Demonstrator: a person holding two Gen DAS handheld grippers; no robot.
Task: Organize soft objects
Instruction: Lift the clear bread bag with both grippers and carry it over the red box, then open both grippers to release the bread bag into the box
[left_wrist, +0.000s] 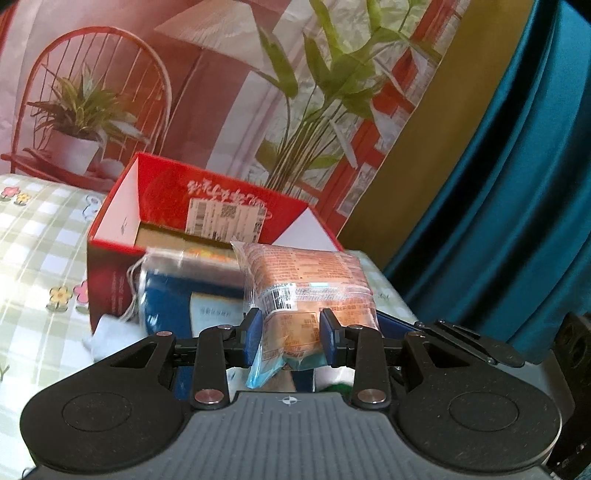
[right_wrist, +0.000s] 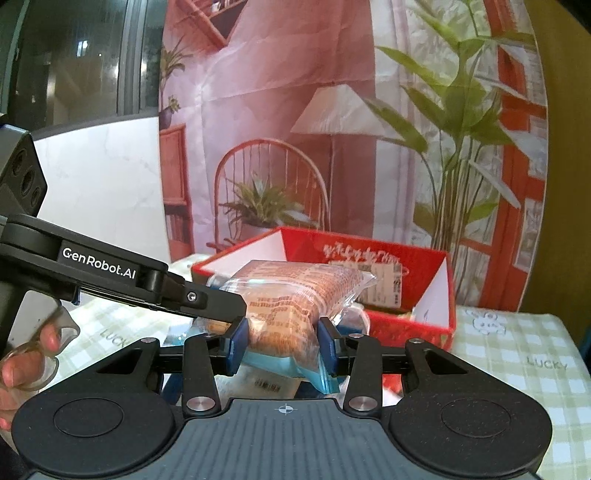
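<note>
Both hand-held grippers, left (left_wrist: 291, 338) and right (right_wrist: 280, 343), pinching one printed bread packet (right_wrist: 291, 306); "GenRobot.AI" on left gripper's arm.

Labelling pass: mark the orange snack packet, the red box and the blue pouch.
orange snack packet (left_wrist: 314, 277), left wrist view, on its printed back face.
red box (right_wrist: 413, 325), right wrist view, on its front wall.
blue pouch (left_wrist: 166, 299), left wrist view, on its blue side.

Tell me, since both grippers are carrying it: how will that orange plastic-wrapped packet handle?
Probably soft and squashy: the orange packet pinches in between the right gripper pads. Its glossy wrap looks slippery, so it may creep. The left gripper clamps the other end, suggesting it would sag if held singly.
</note>
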